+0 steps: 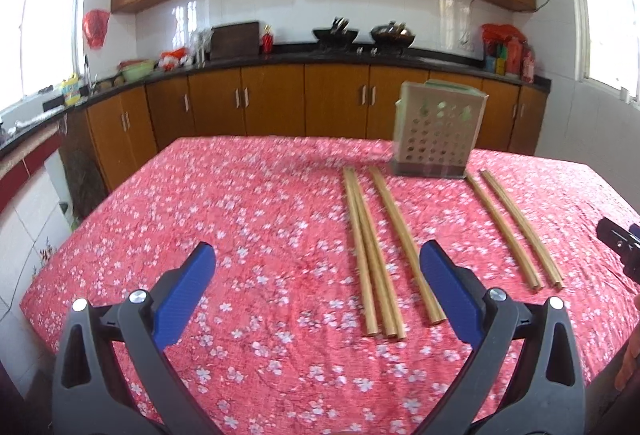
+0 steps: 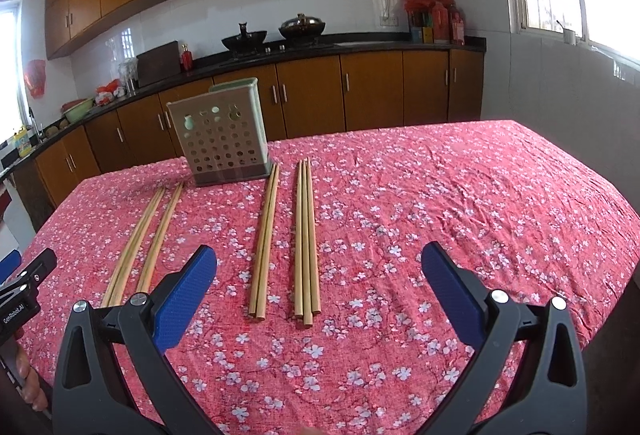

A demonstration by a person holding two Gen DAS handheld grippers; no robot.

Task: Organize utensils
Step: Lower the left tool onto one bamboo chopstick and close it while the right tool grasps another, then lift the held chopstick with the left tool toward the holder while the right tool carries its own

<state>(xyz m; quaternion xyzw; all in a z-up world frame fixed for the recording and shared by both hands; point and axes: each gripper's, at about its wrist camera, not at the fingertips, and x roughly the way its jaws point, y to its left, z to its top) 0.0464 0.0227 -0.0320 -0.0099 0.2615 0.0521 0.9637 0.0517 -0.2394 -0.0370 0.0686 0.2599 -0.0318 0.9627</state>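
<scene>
The left gripper [image 1: 318, 267] hangs low over the near part of the table, its blue-padded fingers [image 1: 184, 299] spread wide with nothing between them but cloth; the right gripper [image 2: 319, 267] is held the same way further right, fingers [image 2: 452, 295] equally far apart and empty, with a fingertip of the holding hand [image 2: 30, 391] just visible at the left edge of its view; both point forward toward the far counter, level with one another, and each shows at the edge of the other's view; beneath them the red floral tablecloth [image 2: 460, 203] covers the whole table; on it the wooden chopsticks lie lengthwise in separate groups, pointing away from the grippers; a left group [image 1: 374, 255] lies just ahead of the left gripper's right finger, with one stick beside a close pair; a middle pair [image 2: 265, 239] and a tight bundle of three [image 2: 306, 239] lie ahead of the right gripper, between its fingers in view; beyond the far ends of the sticks the perforated utensil holder [image 2: 222, 139] stands upright, nearly touching the middle pair's tips; nothing blocks the way to it; further back run wooden cabinets [image 2: 312, 95], a dark counter and two woks [image 2: 276, 31] on the stove.
</scene>
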